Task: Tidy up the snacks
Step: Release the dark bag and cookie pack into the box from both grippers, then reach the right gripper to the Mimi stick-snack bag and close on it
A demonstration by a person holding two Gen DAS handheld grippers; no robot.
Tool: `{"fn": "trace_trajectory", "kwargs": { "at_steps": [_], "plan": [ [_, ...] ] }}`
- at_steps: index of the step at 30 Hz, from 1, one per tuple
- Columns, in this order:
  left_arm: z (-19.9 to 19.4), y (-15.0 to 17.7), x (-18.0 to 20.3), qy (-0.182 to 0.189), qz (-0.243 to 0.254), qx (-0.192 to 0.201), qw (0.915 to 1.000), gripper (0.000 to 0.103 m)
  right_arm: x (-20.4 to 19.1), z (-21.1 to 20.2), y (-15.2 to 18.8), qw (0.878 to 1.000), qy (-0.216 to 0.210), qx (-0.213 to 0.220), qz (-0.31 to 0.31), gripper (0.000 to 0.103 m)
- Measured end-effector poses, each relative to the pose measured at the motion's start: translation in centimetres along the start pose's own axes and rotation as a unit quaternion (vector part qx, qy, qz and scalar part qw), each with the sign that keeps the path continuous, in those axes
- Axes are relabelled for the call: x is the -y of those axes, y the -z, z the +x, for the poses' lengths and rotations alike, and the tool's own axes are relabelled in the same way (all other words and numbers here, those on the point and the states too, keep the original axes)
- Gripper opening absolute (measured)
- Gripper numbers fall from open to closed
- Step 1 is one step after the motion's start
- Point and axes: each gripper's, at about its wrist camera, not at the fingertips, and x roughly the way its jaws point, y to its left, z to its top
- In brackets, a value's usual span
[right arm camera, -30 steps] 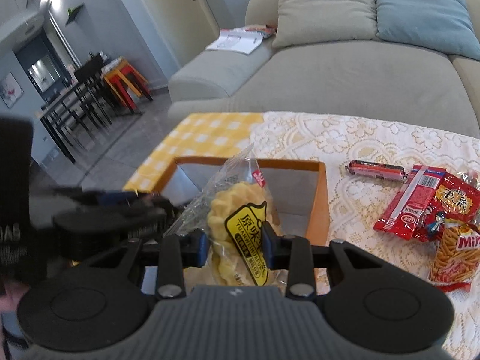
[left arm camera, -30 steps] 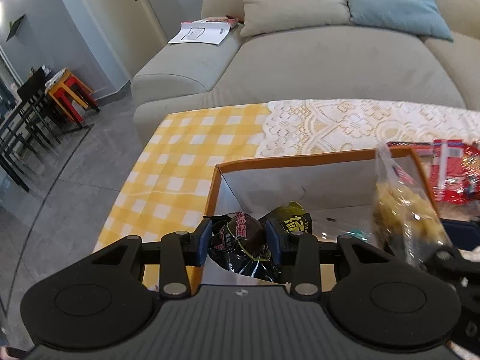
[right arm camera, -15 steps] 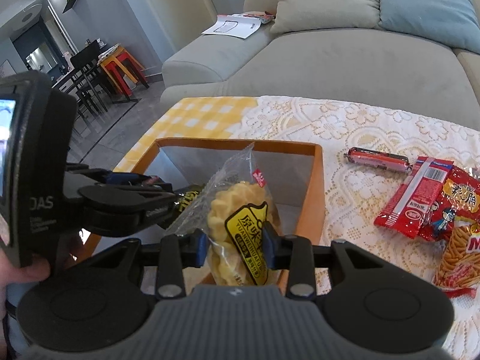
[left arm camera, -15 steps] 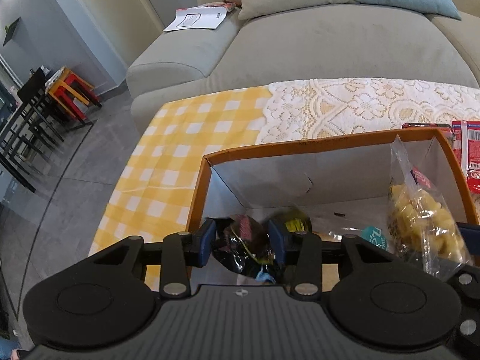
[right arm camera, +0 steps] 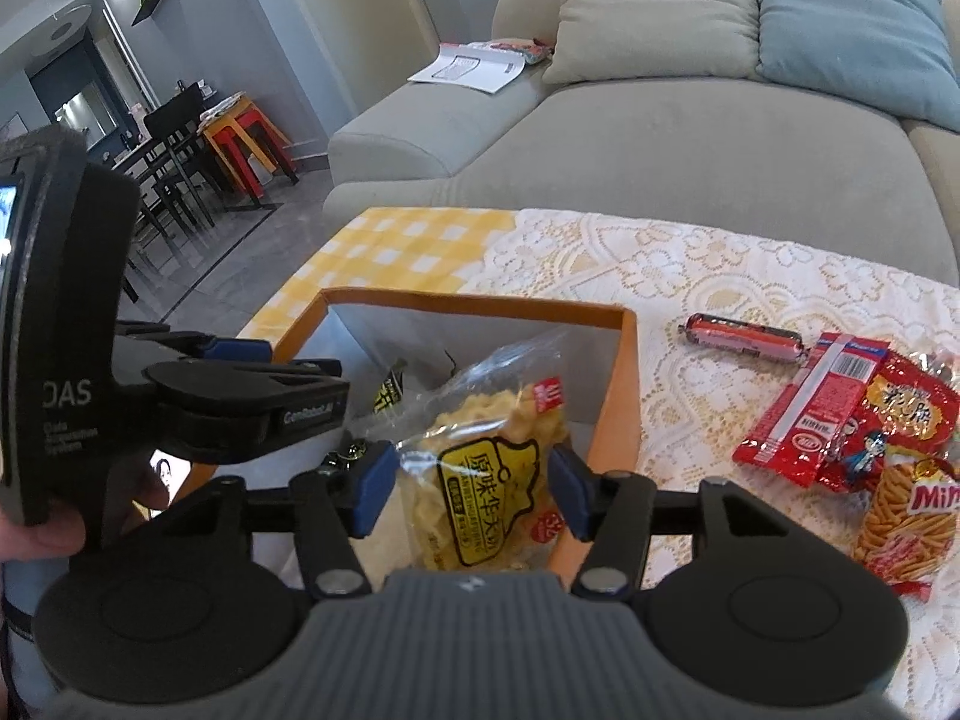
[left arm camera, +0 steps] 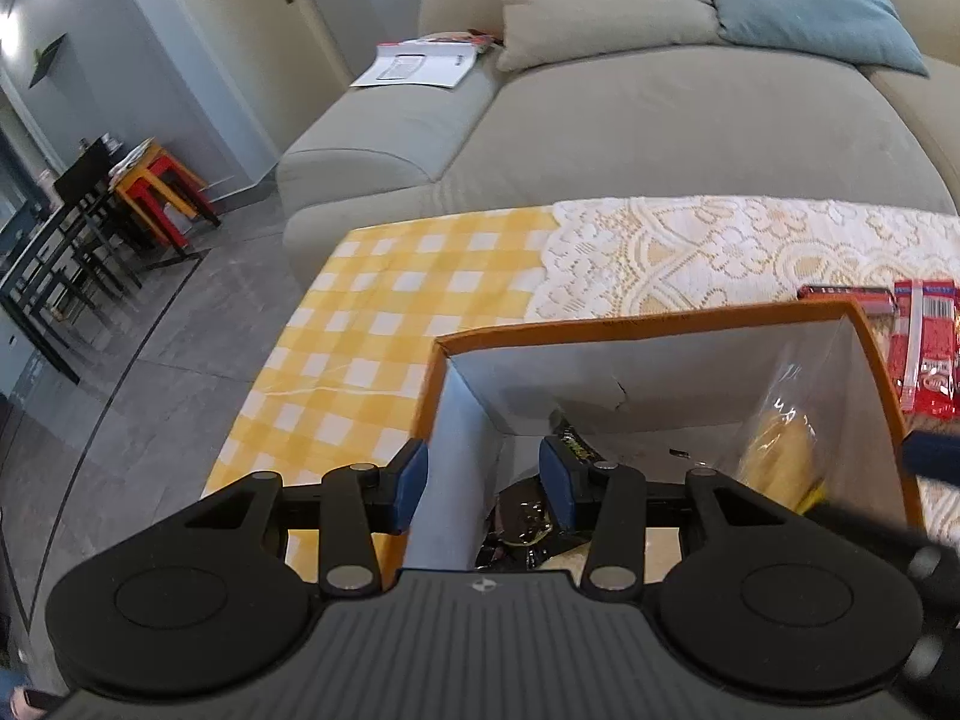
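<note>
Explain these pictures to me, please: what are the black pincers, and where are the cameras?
No robot here: a person holds a two-finger gripper in each hand, each with a camera looking along its fingers. One picture is from the left gripper, open over a dark snack packet lying in the orange box. The other is from the right gripper, its jaws spread around a yellow waffle packet over the same box. On the lace tablecloth beside the box lie red snack packets and a pink sausage.
</note>
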Motion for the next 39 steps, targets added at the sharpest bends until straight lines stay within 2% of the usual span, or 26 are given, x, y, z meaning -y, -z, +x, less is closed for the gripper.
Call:
{"fn": "trace_trajectory", "kwargs": {
  "at_steps": [2,9,13,18,25,32,39],
  "plan": [
    [-0.5,-0.1,-0.6,0.002,-0.012,0.0,0.9999,0.052,-0.1,-0.7,-0.3,1.0,0.019,0.017,-0.005,0.056],
    [-3.0,-0.2,-0.9,0.042,-0.02,0.006,0.9989,0.052,-0.1,-2.7,-1.0,0.999,0.024,0.035,-0.005,0.056],
    [-5.3,0.1,0.2,0.047,-0.006,0.024,0.9986,0.055,0.2,-4.4,-0.5,0.998,0.033,0.045,-0.006,0.056],
    [-9.1,0.3,1.8,0.068,-0.001,0.057,0.996,0.055,1.0,-8.5,0.8,0.993,0.078,0.086,-0.022,0.056],
    [-14.0,0.9,5.9,0.123,0.025,0.102,0.9869,0.056,3.9,-14.5,3.4,0.985,0.124,0.117,-0.006,0.056],
    [-16.0,2.5,11.4,0.163,0.077,0.106,0.978,0.056,7.1,-17.9,6.5,0.978,0.175,0.111,0.028,0.06],
    [-15.4,4.8,15.5,0.184,0.116,0.086,0.9724,0.056,10.3,-18.4,9.6,0.973,0.206,0.086,0.055,0.06]
  ]
}}
